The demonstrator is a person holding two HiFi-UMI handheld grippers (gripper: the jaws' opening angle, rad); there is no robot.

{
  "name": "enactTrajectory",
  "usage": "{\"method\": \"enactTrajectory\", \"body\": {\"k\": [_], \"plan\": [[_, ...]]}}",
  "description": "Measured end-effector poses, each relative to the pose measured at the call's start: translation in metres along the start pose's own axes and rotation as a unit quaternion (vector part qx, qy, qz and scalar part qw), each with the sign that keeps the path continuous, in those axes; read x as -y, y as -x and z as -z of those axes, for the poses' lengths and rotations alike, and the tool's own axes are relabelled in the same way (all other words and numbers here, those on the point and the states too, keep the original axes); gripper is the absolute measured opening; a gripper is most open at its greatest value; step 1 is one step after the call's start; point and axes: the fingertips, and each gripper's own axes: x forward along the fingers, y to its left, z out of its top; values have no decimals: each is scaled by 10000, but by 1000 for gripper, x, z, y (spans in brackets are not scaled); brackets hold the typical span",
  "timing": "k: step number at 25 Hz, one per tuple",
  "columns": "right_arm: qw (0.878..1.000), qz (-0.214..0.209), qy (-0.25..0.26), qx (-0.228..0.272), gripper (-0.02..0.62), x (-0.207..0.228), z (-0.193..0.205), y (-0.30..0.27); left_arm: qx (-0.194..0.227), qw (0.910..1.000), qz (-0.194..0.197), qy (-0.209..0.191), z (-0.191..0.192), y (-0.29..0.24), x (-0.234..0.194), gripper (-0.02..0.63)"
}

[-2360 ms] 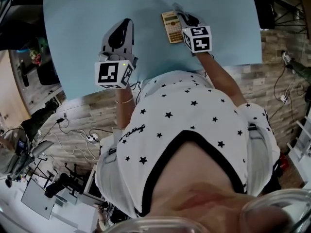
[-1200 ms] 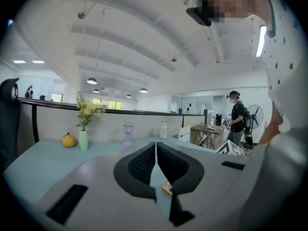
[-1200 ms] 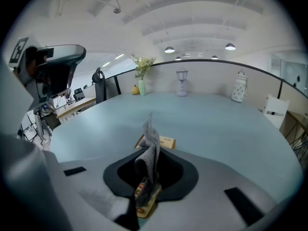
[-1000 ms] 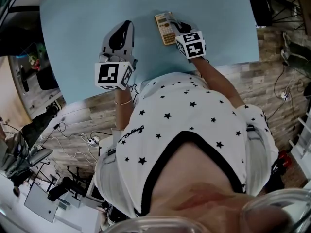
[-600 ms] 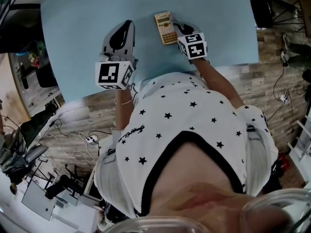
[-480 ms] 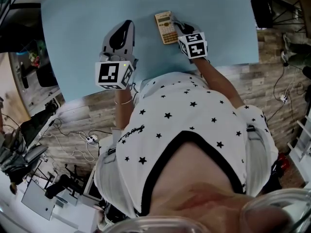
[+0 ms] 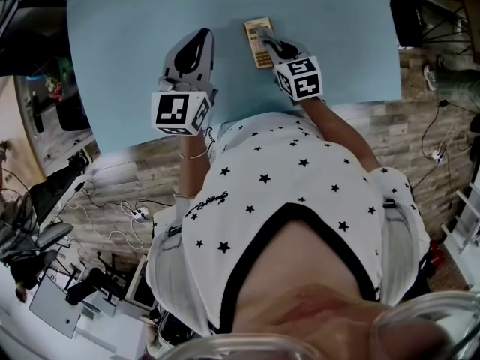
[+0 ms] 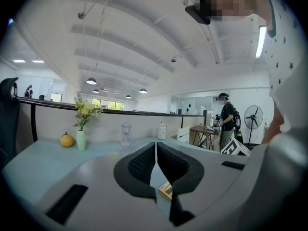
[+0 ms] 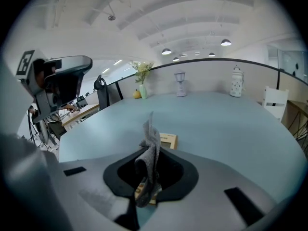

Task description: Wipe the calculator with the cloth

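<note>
Pale blue surface [image 7: 120, 43], seen steeply from above; the person's white star-print shirt [image 7: 300, 178] fills the lower frame.

Calculator [image 7: 257, 34]: lies flat, right of the surface's middle and closer to the near edge than the centre. Its long side runs roughly away from the person, slightly tilted.

Right gripper [image 7: 268, 43]: over the calculator's right side, pointing away from the person.
- Its own view shows the jaws pinching a grey cloth [image 9: 151, 146].
- One end of the cloth stands up in a crumpled point above the jaws. The other end hangs down between them, over the calculator's keys.
- Whether the cloth actually touches the keys cannot be told.
- The calculator's top end shows just past the jaws, and more of its body shows beneath them.

Left gripper [image 7: 199, 36]: left of the calculator and apart from it, over bare surface, also pointing away from the person.
- Its own view shows the black pads [image 8: 139, 162] pressed together at the tips, with nothing between them.
- A corner of the calculator shows low between the pads.

Along the far edge of the surface:
- a pale green vase [image 8: 81, 140] holding flowers
- a round yellow fruit [image 8: 67, 140] just beside it on the left
</note>
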Motion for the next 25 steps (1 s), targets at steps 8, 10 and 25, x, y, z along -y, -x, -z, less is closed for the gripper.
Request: {"method": "enactTrajectory", "body": {"k": [8, 10, 25], "plan": [[9979, -593, 170, -213, 44, -52, 12, -4, -47, 10000, 24, 42, 5, 4, -2, 35], [9972, -667, 202, -282, 44, -59, 18, -5, -58, 10000, 43, 42, 7, 5, -1, 35], [9992, -259, -243, -185, 44, -28, 25, 3, -103, 9997, 220, -46, 4, 0, 11, 35]]}}
